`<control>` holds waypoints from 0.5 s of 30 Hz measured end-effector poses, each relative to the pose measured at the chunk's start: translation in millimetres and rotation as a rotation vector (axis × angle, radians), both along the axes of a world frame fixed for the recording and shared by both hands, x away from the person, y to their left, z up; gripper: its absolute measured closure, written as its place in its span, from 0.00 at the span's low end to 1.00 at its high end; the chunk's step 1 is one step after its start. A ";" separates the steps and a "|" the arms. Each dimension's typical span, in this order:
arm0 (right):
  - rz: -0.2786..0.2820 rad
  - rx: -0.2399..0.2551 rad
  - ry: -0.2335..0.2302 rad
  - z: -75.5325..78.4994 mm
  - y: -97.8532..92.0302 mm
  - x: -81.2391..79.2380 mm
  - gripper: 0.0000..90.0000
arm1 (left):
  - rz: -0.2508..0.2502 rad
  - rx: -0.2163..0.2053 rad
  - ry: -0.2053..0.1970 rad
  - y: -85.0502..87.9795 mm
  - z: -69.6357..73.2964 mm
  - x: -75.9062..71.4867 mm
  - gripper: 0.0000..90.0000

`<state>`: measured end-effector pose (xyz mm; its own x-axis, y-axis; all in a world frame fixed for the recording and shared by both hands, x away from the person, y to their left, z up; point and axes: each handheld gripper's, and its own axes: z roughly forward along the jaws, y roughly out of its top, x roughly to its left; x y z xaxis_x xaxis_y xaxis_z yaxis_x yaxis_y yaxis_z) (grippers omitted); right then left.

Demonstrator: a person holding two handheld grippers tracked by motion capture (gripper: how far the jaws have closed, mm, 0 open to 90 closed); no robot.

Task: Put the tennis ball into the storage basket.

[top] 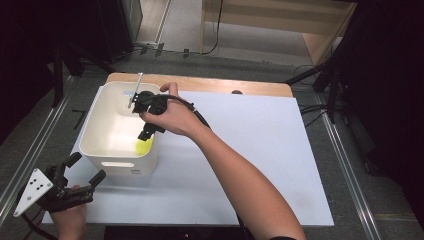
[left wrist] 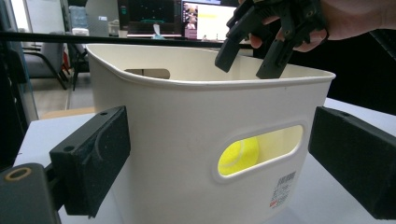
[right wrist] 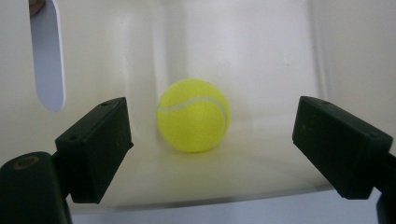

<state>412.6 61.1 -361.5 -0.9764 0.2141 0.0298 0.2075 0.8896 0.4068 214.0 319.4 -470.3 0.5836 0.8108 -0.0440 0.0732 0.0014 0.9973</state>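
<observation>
- Tennis ball: 1, yellow, inside the bin.
- Bin: 1, white plastic, on the tabletop.
- Claws: 2 — left claw, right claw.
- Tabletop: 1.

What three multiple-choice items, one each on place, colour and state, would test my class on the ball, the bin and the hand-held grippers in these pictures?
1. Where does the yellow-green felt tennis ball lie?
A. Inside the cream plastic bin
B. On the white table sheet
C. Between closed jaws

2. What colour are the gripper pads?
A. Red
B. Black
C. Silver

3. How do the jaws of the right gripper stand?
A. Clamped on the ball
B. Open, off the ball
C. Clamped on the bin's rim

Key: 1 A, the ball shows through the bin's handle slot; 2 B, both gripper views show black pads; 3 B, the ball lies free beyond the spread jaws.
</observation>
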 end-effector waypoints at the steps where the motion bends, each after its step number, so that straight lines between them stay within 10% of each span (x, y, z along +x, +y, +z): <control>1: 0.002 0.003 -0.006 1.5 -1.5 -0.2 0.11 | -0.002 0.005 -0.002 0.2 0.1 0.1 0.06; 15: -0.022 0.045 -0.033 11.8 -15.5 -4.8 0.02 | -0.001 0.008 0.000 -0.3 0.0 0.1 0.06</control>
